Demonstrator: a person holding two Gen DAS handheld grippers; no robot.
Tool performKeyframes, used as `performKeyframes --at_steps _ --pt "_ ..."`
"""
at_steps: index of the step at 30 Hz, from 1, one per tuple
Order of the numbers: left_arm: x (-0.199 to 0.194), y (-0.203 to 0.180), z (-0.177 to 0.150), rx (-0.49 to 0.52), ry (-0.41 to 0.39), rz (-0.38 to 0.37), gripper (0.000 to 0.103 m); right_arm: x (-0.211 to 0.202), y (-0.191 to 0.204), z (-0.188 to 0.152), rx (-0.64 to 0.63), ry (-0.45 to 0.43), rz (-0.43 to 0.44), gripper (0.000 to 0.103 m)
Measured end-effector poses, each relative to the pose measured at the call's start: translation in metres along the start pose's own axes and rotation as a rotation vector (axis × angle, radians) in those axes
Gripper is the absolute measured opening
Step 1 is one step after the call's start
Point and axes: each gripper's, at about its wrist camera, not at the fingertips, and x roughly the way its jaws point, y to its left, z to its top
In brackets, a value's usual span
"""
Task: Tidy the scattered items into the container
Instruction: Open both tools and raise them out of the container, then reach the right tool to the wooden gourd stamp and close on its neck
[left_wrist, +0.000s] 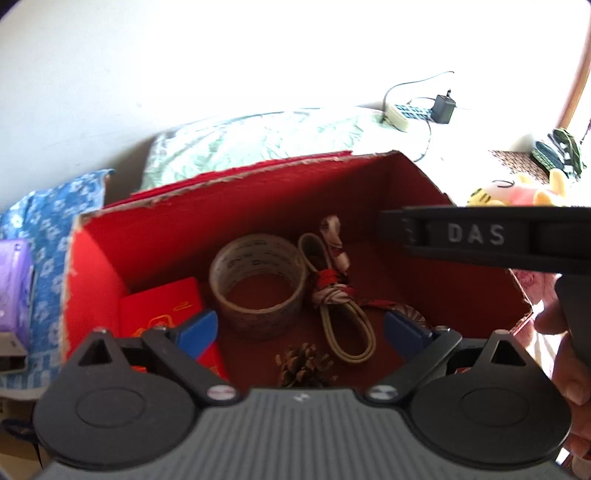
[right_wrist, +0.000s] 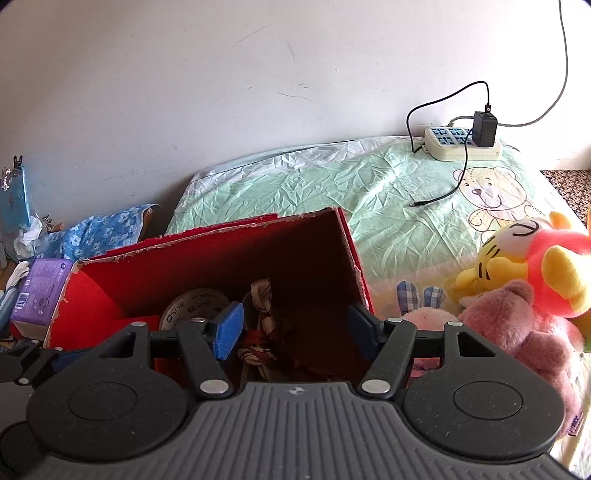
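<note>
over the red box (left_wrist: 258, 192), both claws gape, holding nothing.

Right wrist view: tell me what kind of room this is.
Most likely a bedroom. A bed sheet printed with cartoon bears covers what looks like a mattress against the wall, stuffed toys lie on it, and a power strip with a charger sits at its far edge.

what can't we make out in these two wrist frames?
- Left wrist: pine cone is half cut off by the gripper body; red booklet is partly behind the left gripper finger.
- Right wrist: tape roll and box floor are mostly hidden by the right gripper.
- Purple box print is too small to read.
</note>
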Motion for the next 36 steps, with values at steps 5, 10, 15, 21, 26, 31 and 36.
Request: performKeyframes --at_steps 5,10,15,21,26,31,36 --pt "-0.017 -0.004 -0.005 -0.018 -0.03 0.08 0.1 -0.014 0.0 -0.008 -0.024 -0.016 0.005 0.066" --pt "-0.031 -0.012 -0.008 -0.032 -0.07 0.17 0.102 -0.032 0.0 -0.014 -0.056 -0.037 0.018 0.067" --pt "-0.04 -0.021 -0.014 -0.061 -0.085 0.233 0.102 -0.048 -0.008 -0.021 -0.067 -0.049 0.025 0.07" --pt "-0.052 -0.038 -0.029 -0.067 -0.101 0.309 0.103 -0.062 -0.017 -0.034 -0.082 -0.038 0.058 0.074" --pt "-0.062 -0.047 -0.045 -0.088 -0.096 0.32 0.103 -0.076 -0.023 -0.046 -0.096 -0.044 0.102 0.074" --pt "-0.083 -0.048 -0.077 -0.096 -0.117 0.263 0.103 -0.084 -0.031 -0.06 -0.08 -0.043 0.14 0.076" --pt "-0.092 -0.04 -0.118 -0.169 -0.078 0.218 0.103 -0.077 -0.033 -0.075 -0.057 0.016 0.208 0.075"
